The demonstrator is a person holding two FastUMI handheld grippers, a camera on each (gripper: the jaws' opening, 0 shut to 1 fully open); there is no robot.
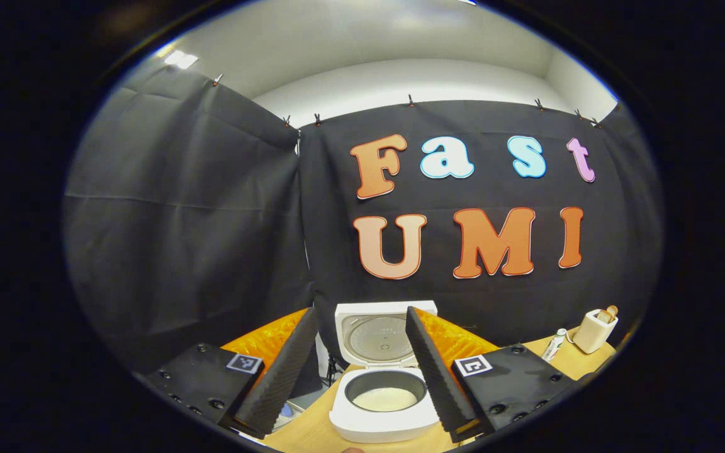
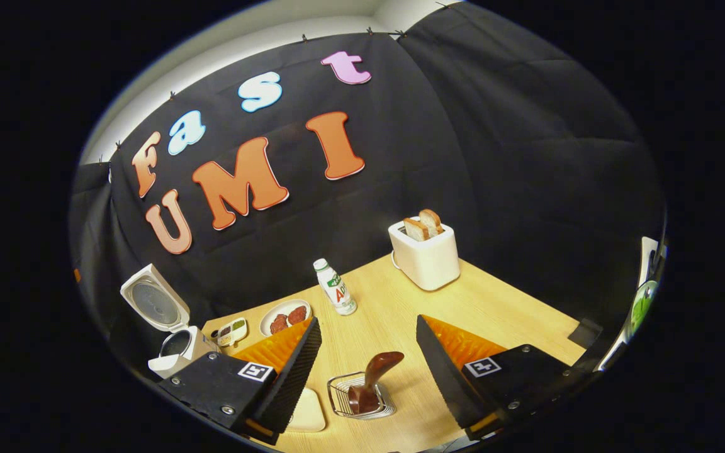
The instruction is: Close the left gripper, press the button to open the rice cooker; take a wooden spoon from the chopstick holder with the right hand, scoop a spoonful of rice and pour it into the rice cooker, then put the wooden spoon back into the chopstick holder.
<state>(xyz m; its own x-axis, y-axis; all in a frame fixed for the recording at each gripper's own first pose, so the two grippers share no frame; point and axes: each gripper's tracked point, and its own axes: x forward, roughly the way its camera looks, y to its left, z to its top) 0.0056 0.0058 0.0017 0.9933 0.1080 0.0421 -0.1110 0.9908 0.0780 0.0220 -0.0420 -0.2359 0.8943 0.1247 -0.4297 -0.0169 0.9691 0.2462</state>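
Note:
The white rice cooker (image 1: 382, 423) stands open just in front of my left gripper (image 1: 360, 311), its lid (image 1: 380, 336) raised and pale rice lying in the dark pot (image 1: 385, 399). The left gripper's fingers are spread wide on either side of the cooker and hold nothing. In the right gripper view the dark wooden spoon (image 2: 380, 368) stands in the wire chopstick holder (image 2: 353, 402) on the table. My right gripper (image 2: 367, 321) is open above and around it, touching neither. The open rice cooker (image 2: 170, 343) sits far to the left.
A white toaster (image 2: 425, 255) with bread, a small bottle (image 2: 336, 286), a plate (image 2: 285, 316) of red food and a small dish (image 2: 231, 331) stand on the wooden table (image 2: 494, 308). A white dish (image 2: 308, 410) lies beside the holder. The toaster (image 1: 595, 330) and bottle (image 1: 554, 345) sit right of the cooker.

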